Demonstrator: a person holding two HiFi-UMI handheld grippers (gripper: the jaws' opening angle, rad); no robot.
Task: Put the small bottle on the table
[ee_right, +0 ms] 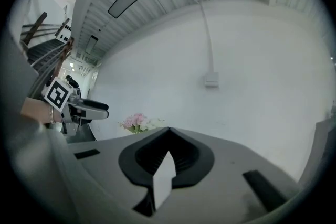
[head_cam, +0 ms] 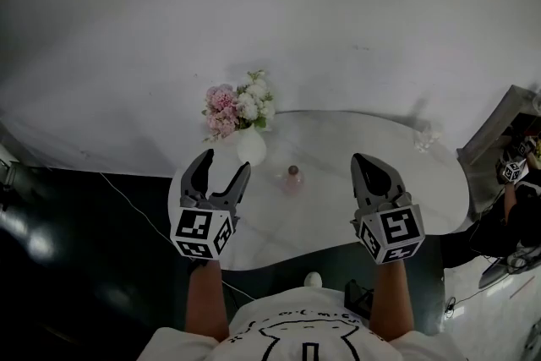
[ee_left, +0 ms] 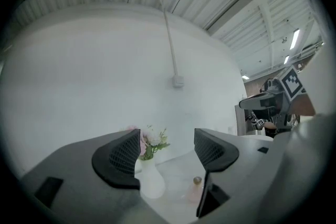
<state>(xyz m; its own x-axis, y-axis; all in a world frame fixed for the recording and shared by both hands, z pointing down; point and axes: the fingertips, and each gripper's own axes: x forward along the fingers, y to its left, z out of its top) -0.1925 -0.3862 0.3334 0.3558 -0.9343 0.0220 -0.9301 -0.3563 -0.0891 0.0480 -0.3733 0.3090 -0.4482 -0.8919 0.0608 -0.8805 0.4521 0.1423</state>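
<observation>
A small pink bottle (head_cam: 293,179) with a round cap stands upright on the white table (head_cam: 355,144), between my two grippers; it shows too in the left gripper view as the small bottle (ee_left: 196,189). My left gripper (head_cam: 226,166) hangs above the table's left part, open and empty, its fingers (ee_left: 121,157) well apart. My right gripper (head_cam: 367,167) is held above the table right of the bottle, its jaws pressed together with nothing between them. In the right gripper view the right gripper (ee_right: 168,136) hides the bottle.
A white vase of pink and white flowers (head_cam: 243,116) stands at the table's back left, close to the left gripper. A small white object (head_cam: 425,138) sits at the table's far right. A wall (head_cam: 254,13) rises behind; a cable (head_cam: 135,203) runs over the dark floor.
</observation>
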